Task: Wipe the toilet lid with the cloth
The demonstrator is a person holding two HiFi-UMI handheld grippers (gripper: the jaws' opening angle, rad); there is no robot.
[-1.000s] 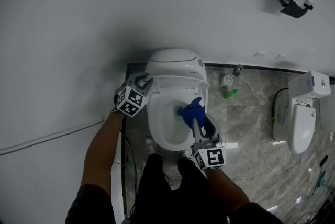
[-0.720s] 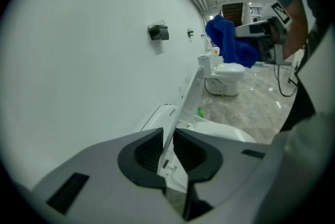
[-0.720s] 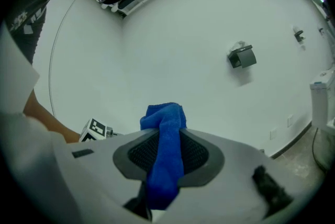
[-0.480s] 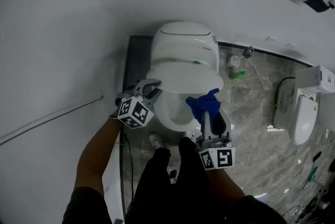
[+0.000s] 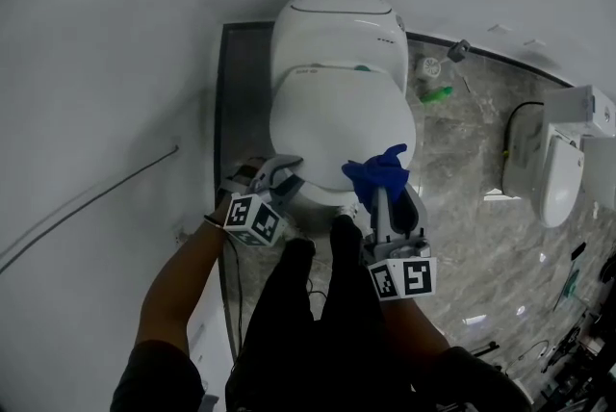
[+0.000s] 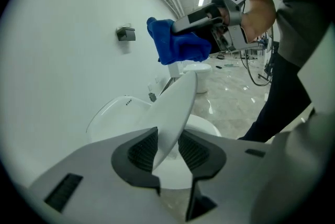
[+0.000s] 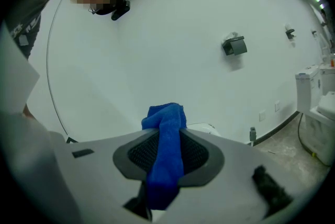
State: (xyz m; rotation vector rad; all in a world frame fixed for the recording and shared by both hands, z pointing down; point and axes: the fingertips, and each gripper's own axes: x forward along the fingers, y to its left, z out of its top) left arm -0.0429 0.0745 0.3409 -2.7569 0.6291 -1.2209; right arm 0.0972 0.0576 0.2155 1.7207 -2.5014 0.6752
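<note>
- The toilet lid (image 5: pixel 342 126) is lowered over the bowl, white and oval, with its near edge pointing toward my feet.
- From above I cannot tell whether it lies fully flat. In the left gripper view its edge appears tilted, with some bowl showing beneath it.
- My left gripper (image 5: pixel 279 177) is at the lid's near-left edge, and that thin edge passes between its two jaws.
- Those jaws have just been opening. They now stand loosened around the edge rather than clamped on it.
- The cloth (image 7: pixel 166 149) is blue and bunched, hanging over the near-right part of the lid without clearly touching it.
- My right gripper (image 5: pixel 385 198) is clenched on the cloth. A fold sticks out past the fingertips and the rest trails back between the pads.
- The two grippers flank the lid's near end, left and right, close together but apart.
- Just beyond the lid is the toilet's rounded white back (image 5: pixel 337 25), set against the white wall (image 5: pixel 96 64).
- My dark trousers (image 5: pixel 308 323) fill the near middle, right up against the bowl.
- The floor (image 5: pixel 462 208) is grey marble and spreads out to the right.
- A small green item (image 5: pixel 435 94) lies on the floor to the far right of the toilet, near the wall.
- A second white toilet (image 5: pixel 553 179) stands well off to the right.
- A dark holder (image 7: pixel 234 46) is fixed high on the wall, far right.
- A thin cable (image 5: pixel 96 208) runs along the wall on the left.
</note>
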